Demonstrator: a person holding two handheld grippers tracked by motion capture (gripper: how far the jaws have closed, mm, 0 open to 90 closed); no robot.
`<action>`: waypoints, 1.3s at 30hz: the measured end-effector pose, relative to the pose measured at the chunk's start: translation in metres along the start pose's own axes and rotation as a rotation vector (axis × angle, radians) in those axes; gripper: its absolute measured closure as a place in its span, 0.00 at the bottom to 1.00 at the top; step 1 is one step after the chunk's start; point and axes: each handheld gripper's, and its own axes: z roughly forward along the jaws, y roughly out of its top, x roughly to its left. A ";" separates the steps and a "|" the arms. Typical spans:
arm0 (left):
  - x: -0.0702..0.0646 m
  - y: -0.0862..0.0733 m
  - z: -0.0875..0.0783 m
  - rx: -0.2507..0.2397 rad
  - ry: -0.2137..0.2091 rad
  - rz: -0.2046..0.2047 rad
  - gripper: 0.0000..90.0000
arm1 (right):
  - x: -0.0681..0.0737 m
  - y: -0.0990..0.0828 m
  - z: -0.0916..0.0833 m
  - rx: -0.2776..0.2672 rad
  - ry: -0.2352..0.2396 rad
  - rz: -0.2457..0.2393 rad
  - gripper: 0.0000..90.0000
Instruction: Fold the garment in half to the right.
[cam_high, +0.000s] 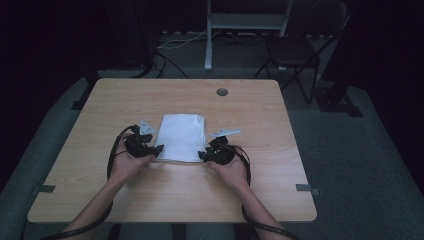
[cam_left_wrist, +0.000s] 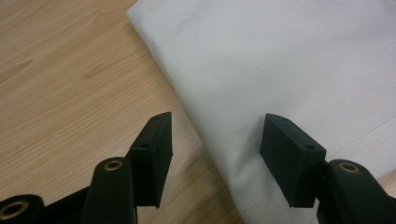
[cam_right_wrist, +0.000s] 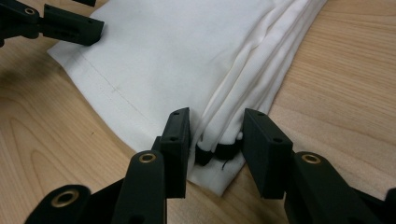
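Cloth (cam_high: 181, 137) folded on table (cam_high: 100, 100); left gripper (cam_left_wrist: 215, 140) and right gripper (cam_right_wrist: 215, 140) straddle its near corners, jaws apart, not yet clamped; next: pinch both corners.

Bare table (cam_high: 250, 107) around folded cloth (cam_high: 181, 136)
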 end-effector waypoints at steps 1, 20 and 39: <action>0.000 0.000 0.000 -0.001 0.000 0.000 0.48 | 0.000 0.000 0.000 0.000 -0.001 0.000 0.68; 0.000 -0.003 0.001 -0.019 0.006 -0.022 0.45 | 0.000 0.002 0.002 -0.003 -0.006 -0.001 0.63; -0.007 -0.004 -0.015 -0.045 0.006 -0.020 0.35 | 0.002 0.000 -0.006 -0.013 -0.035 -0.031 0.43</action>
